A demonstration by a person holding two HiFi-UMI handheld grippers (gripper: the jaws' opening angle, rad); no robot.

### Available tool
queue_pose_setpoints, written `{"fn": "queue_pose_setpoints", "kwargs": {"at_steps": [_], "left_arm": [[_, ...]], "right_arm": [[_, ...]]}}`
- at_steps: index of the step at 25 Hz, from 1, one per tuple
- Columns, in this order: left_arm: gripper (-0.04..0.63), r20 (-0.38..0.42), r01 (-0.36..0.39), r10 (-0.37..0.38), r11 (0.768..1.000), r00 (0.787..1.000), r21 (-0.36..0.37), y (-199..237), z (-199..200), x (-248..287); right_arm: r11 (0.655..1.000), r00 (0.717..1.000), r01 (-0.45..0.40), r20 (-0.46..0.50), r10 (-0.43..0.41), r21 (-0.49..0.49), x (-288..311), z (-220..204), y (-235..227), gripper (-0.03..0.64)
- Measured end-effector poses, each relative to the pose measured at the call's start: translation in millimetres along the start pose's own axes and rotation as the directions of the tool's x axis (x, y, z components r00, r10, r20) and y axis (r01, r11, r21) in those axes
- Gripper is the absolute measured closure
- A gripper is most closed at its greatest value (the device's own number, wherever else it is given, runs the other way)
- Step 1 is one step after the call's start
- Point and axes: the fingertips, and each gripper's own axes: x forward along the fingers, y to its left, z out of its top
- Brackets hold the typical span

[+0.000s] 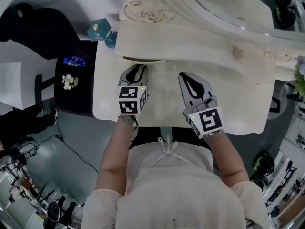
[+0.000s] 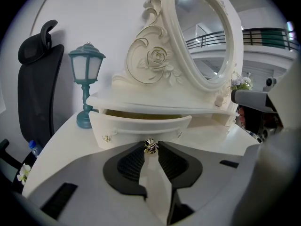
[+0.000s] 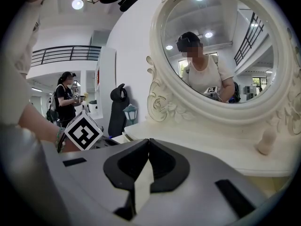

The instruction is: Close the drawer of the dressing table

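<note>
The cream dressing table [image 1: 228, 104] has a small left drawer [image 2: 141, 126] under its raised shelf, pulled partly out; the dark gap above its front shows. The drawer's edge [image 1: 141, 60] peeks from beneath the shelf in the head view. My left gripper [image 2: 150, 141] is shut on the drawer's small metal knob [image 2: 150, 147], which sits right between the tips. The left gripper [image 1: 141, 68] reaches the drawer front from the near side. My right gripper [image 1: 187, 76] hovers over the tabletop to the right, shut with nothing in it, its tips [image 3: 149, 141] meeting.
An oval mirror [image 2: 202, 36] in a carved frame stands on the shelf. A teal lantern lamp [image 2: 86, 79] stands at the table's left rear corner. A black chair [image 2: 37, 93] with a water bottle [image 1: 74, 60] is to the left. A person stands in the background [image 3: 66, 102].
</note>
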Motion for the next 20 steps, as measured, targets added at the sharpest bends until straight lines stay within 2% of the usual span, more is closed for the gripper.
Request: {"fn": "queue_pose_setpoints", "kwargs": {"at_steps": [8,20], "left_arm": [[0.491,-0.009,0.018,-0.018,1.000,1.000,0.018,4,10,12],[0.488,0.004,0.017,-0.017,1.000,1.000,-0.008,7,19,20]], "right_arm": [[1.000,1.000,-0.001,-0.005,0.001,-0.008,3,4,-5,0.611],[0.999,1.000,0.029,0.001,-0.028,-0.031,1,14,-17,0.611]]}}
